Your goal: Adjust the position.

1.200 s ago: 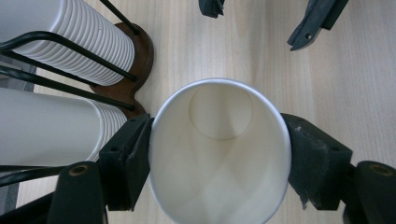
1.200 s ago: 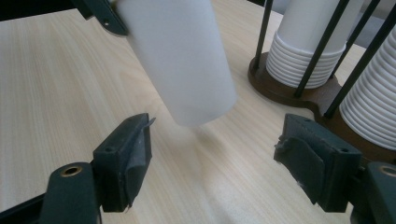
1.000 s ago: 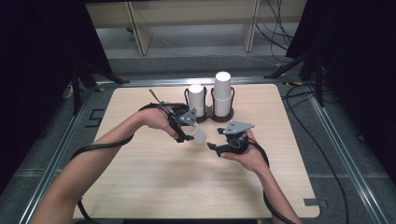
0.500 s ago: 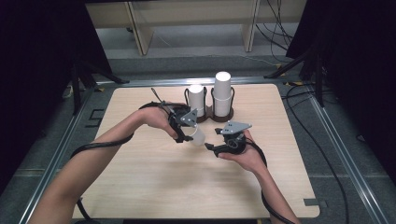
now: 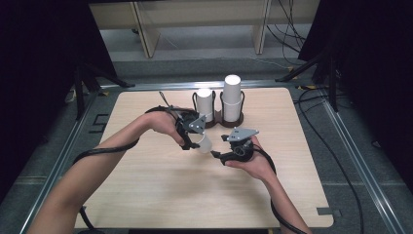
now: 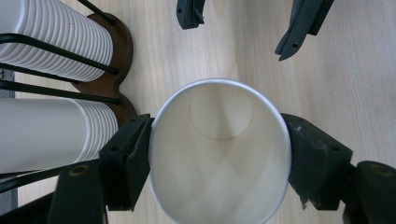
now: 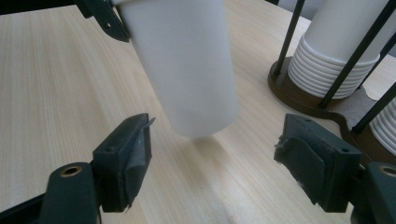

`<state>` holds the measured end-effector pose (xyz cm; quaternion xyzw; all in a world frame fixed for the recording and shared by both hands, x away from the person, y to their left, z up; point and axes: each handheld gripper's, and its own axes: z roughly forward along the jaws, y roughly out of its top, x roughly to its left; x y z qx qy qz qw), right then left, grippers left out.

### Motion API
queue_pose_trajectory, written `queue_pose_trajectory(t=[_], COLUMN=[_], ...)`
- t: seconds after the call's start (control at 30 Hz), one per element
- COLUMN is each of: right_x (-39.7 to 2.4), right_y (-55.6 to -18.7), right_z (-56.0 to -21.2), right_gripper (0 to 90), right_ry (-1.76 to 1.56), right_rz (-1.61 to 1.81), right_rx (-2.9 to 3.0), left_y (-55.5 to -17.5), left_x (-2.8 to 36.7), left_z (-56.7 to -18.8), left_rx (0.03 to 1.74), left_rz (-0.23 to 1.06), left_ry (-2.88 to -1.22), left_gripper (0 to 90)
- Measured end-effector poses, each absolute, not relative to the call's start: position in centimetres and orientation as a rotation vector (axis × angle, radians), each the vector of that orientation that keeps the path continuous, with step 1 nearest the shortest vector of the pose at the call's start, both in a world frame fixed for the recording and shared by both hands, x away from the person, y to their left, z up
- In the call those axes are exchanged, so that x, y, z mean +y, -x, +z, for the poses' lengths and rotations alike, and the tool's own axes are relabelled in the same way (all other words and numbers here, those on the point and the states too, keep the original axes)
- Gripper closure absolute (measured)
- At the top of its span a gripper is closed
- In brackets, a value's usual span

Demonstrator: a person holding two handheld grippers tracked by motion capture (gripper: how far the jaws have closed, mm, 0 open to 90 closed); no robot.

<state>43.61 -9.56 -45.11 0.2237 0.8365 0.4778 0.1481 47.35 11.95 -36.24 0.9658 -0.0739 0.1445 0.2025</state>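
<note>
- While the left gripper (image 5: 197, 142) held a single white paper cup (image 6: 218, 154) clear of the pale wooden bench (image 5: 160, 195), its jaws were clamped on the cup's rim from both sides, as the left gripper view showed.
- That cup hung tilted above the bench, just in front of the dark wooden cup holder with black wire posts (image 5: 234, 118), which carried two stacks of white paper cups (image 5: 232, 97).
- So one cup looked already separated from the stacks; that part of the work seemed done.
- The right gripper (image 7: 215, 158) sat just beside the cup's base, its jaws spread and gripping nothing, with the cup bottom (image 7: 196, 121) between and a little beyond them.
- What remained, probably, was for the right jaws to close on the cup's lower body and take it, or pull off a nested cup; the blurred right gripper view left it unclear whether more than one cup was there.
</note>
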Motion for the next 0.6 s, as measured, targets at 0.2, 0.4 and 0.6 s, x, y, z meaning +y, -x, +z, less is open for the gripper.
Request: queue_pose_trajectory(t=[0.2, 0.4, 0.6], right_x=[-9.43, -9.16, -8.83], right_y=[-43.62, -43.62, -43.68], right_z=[-45.1, -45.18, -45.33], right_gripper=[25.6, 25.6, 25.6], right_ry=[-0.641, -0.633, -0.622], right_rz=[1.374, 1.381, 1.377], right_rx=[2.412, 2.412, 2.418], left_y=[-47.26, -47.08, -46.97], left_x=[11.82, 11.69, 11.59], left_z=[-36.23, -36.25, -36.12], left_rx=[-0.229, -0.211, -0.226], left_rz=[0.403, 0.388, 0.382], left_ry=[-2.712, -2.698, -2.71], left_gripper=[28.5, 28.5, 28.5])
